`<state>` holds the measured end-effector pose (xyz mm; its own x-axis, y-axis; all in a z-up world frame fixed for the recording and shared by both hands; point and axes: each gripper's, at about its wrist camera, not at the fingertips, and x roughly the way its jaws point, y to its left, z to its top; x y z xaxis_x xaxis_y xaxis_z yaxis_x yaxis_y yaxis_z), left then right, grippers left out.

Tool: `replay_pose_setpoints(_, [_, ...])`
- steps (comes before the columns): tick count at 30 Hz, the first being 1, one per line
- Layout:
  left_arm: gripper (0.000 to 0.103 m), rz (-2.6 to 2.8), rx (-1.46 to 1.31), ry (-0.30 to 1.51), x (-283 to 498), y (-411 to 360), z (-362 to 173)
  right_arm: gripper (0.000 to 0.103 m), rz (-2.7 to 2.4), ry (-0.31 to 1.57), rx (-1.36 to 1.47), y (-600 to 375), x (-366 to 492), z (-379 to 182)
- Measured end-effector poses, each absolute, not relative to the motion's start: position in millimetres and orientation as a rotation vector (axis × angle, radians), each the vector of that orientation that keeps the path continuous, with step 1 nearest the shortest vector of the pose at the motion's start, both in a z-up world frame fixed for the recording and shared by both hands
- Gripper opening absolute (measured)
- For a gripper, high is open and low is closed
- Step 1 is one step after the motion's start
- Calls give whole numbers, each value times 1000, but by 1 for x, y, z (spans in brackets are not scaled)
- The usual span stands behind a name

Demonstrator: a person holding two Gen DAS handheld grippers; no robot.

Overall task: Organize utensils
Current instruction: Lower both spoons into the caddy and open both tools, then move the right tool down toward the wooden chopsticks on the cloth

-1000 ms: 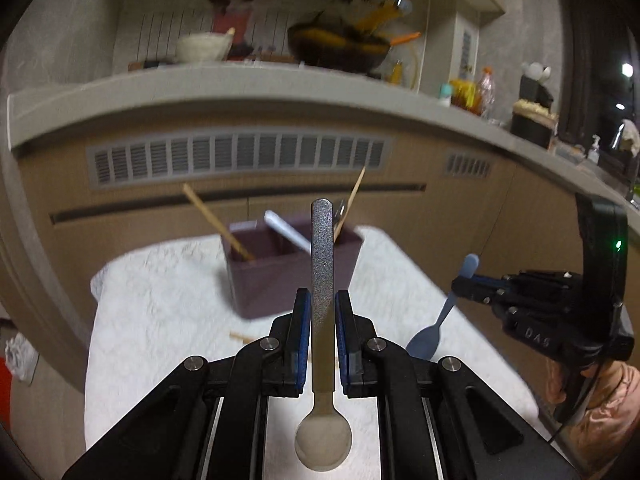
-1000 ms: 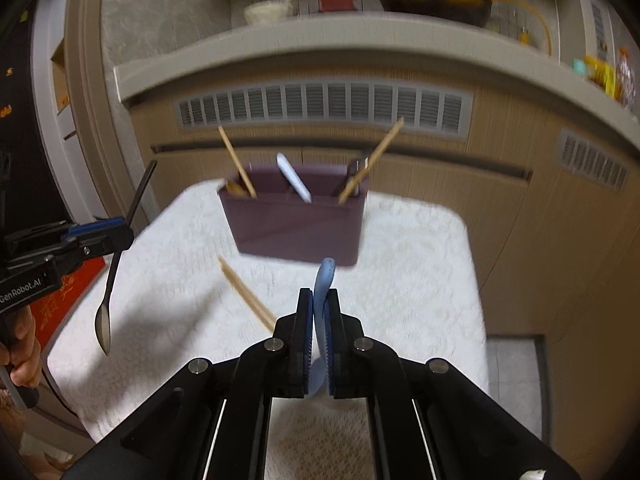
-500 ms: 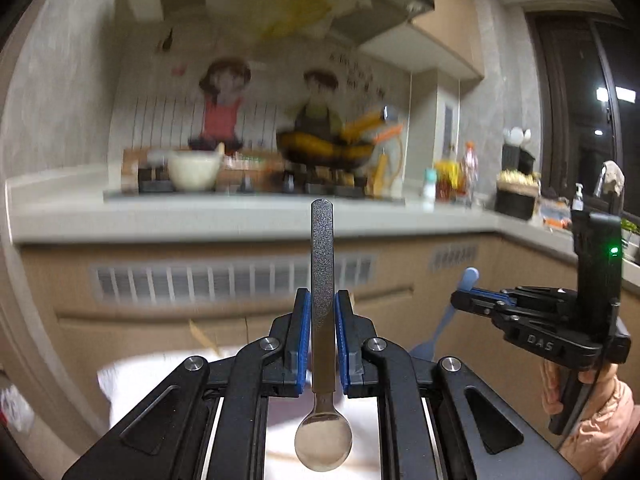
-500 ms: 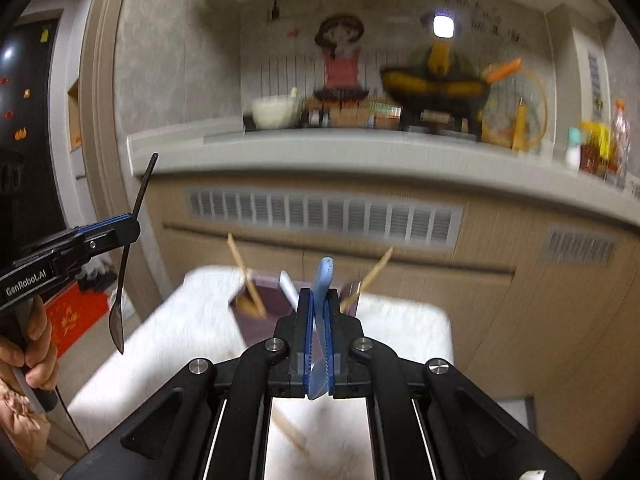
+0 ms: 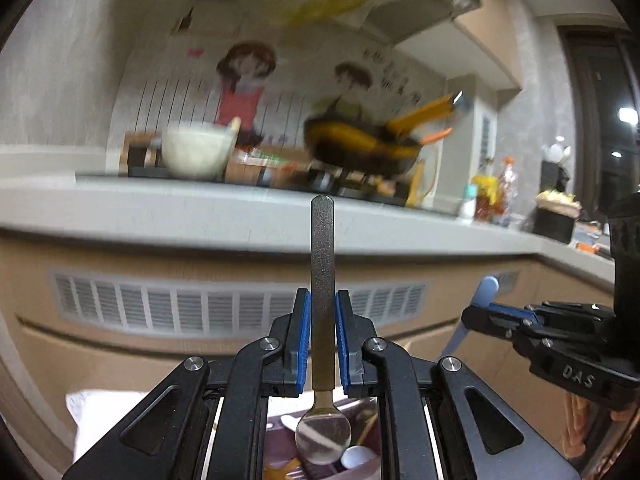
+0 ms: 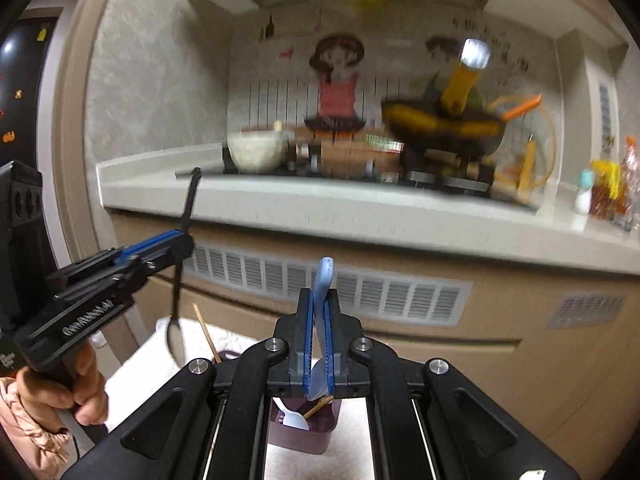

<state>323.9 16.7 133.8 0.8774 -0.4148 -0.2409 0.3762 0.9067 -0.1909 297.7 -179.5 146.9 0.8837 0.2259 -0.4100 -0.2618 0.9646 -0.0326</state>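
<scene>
The left gripper point(image 5: 322, 340) stays clamped on a metal spoon point(image 5: 322, 360), its blue pads point(image 5: 305, 340) pressed to the flat, matte, speckled handle; the handle stands upright and the shiny round bowl hangs below the jaws. The right gripper point(image 6: 319, 340) is likewise closed tight on a pale blue plastic spoon point(image 6: 322, 292), thin and slightly curved, its rounded handle end poking up above the pads and its bowl showing below them.

A second ago both cameras looked down on the whole white cloth with the holder well ahead; now both have risen and moved forward, so the counter and the stove fill the views and the holder sits low, just under the fingers. In the left view the metal spoon's bowl now hangs right over the holder's open top.

The utensil holder point(image 6: 316, 440) is a dark purple plastic box resting on a white textured cloth point(image 6: 136, 376). Inside it show a white plastic spoon point(image 6: 294, 420) and wooden chopsticks point(image 6: 318, 406); another chopstick point(image 6: 206, 332) leans out at its left side.

Beyond, blurred, a grey stone counter point(image 5: 160, 216) carries a cream bowl point(image 5: 196, 152) and a dark wok point(image 5: 360, 152) with an orange handle, above a beige cabinet front with a slatted vent point(image 5: 180, 312).
</scene>
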Motion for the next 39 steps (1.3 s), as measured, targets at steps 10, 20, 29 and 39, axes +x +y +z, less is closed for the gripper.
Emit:
replay_pose_setpoints(10, [13, -392, -204, 564, 380, 14, 22, 5, 316, 687, -42, -171, 369, 40])
replay_pose_setpoints(20, [17, -365, -236, 628, 348, 34, 16, 23, 285, 723, -156, -177, 348, 16])
replay_pose_setpoints(29, [51, -246, -196, 739, 284, 71, 20, 36, 444, 745, -280, -168, 279, 12])
replay_pose_setpoints(39, [54, -223, -222, 966, 225, 92, -35, 20, 551, 1007, -322, -135, 261, -72])
